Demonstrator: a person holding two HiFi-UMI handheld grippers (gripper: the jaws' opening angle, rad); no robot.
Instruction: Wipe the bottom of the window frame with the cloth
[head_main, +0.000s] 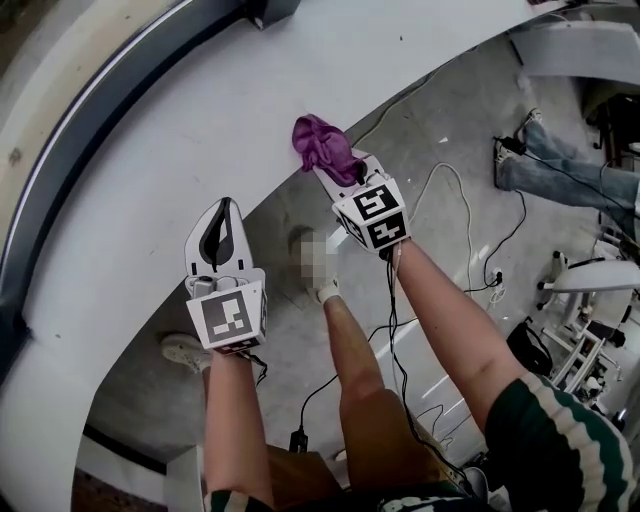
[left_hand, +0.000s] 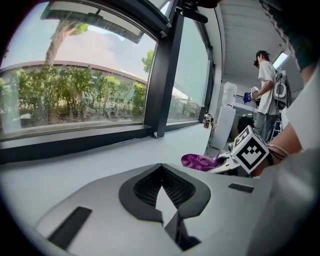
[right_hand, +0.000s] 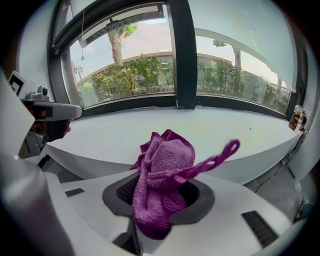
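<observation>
A crumpled purple cloth (head_main: 322, 143) (right_hand: 162, 175) is pinched in my right gripper (head_main: 338, 166) (right_hand: 161, 186), which is shut on it; a loose strip of the cloth sticks out to the right. This gripper hovers over the near edge of the wide white sill (head_main: 200, 110) (right_hand: 200, 130). The dark bottom rail of the window frame (head_main: 85, 150) (left_hand: 75, 142) (right_hand: 145, 102) runs along the sill's far side, well ahead of both grippers. My left gripper (head_main: 227, 205) (left_hand: 161, 172) is shut with nothing in it, to the left of the right one over the sill's near edge. The left gripper view also shows the cloth (left_hand: 197, 161).
A dark upright mullion (left_hand: 162, 75) (right_hand: 182, 55) meets the rail. Small bottles (right_hand: 296, 117) stand at the sill's right end. Cables (head_main: 455, 205) trail over the floor below. A seated person's legs (head_main: 565, 175) are at the right, and another person (left_hand: 265, 95) stands farther back.
</observation>
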